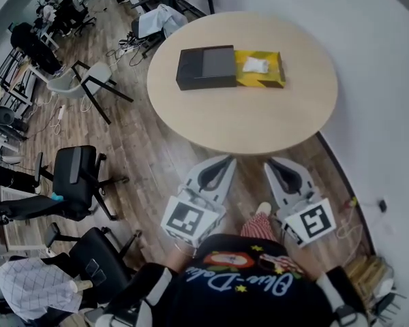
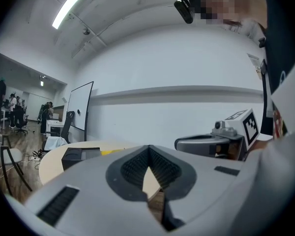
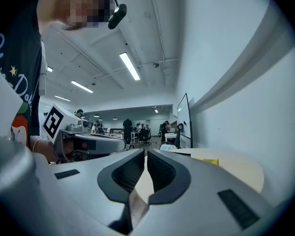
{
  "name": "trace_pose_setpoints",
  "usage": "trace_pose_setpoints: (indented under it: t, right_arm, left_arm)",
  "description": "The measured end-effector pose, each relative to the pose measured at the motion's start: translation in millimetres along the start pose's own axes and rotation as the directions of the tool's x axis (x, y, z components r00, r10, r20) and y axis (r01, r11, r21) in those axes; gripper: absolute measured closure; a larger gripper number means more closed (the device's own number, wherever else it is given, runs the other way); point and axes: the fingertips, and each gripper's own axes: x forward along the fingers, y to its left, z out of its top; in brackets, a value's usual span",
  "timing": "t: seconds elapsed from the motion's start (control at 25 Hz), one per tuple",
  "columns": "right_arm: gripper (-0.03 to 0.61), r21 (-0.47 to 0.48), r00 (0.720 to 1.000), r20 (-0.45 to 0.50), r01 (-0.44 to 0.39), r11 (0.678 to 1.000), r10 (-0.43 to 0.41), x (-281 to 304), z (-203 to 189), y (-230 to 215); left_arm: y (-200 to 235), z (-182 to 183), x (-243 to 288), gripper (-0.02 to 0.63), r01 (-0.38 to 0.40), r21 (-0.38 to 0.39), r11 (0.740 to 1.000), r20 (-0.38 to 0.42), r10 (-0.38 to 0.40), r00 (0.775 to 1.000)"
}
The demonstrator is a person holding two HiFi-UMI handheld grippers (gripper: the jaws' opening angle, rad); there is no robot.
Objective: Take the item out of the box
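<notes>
On the round wooden table point(image 1: 259, 121) lies a black box point(image 1: 206, 67) with its yellow tray point(image 1: 273, 73) slid out to the right. A small white item point(image 1: 255, 65) rests in the tray. Both grippers hang close to my body, below the table's near edge and well short of the box. My left gripper point(image 1: 225, 160) is shut with nothing in it, and so is my right gripper point(image 1: 268, 163). The left gripper view shows its jaws point(image 2: 147, 149) closed, the black box point(image 2: 80, 156) far ahead and the right gripper point(image 2: 211, 143) alongside. In the right gripper view, its jaws point(image 3: 145, 152) are together and the yellow tray point(image 3: 211, 161) is a sliver.
Black office chairs point(image 1: 75, 182) and a grey chair point(image 1: 88, 80) stand on the wood floor to the left, with cables near the table. A white wall point(image 1: 382, 80) runs close along the table's right side. A whiteboard point(image 2: 78, 107) stands beyond the table.
</notes>
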Motion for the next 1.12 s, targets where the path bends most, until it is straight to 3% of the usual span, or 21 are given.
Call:
trace_pose_setpoints:
  t: [0.4,1.12]
  right_arm:
    - [0.58,0.014,0.999,-0.012,-0.034,0.999,0.034,5.2,-13.9,-52.1]
    - [0.58,0.008,0.992,0.003,-0.128,0.992,0.128,-12.2,-2.9,-118.2]
  left_arm:
    - [-2.2,1.4,53.4,0.626,-0.015,0.029,0.999,-0.03,0.015,0.999]
    - [-37.3,21.2,116.8,0.626,-0.083,0.104,0.991,-0.031,0.086,0.996]
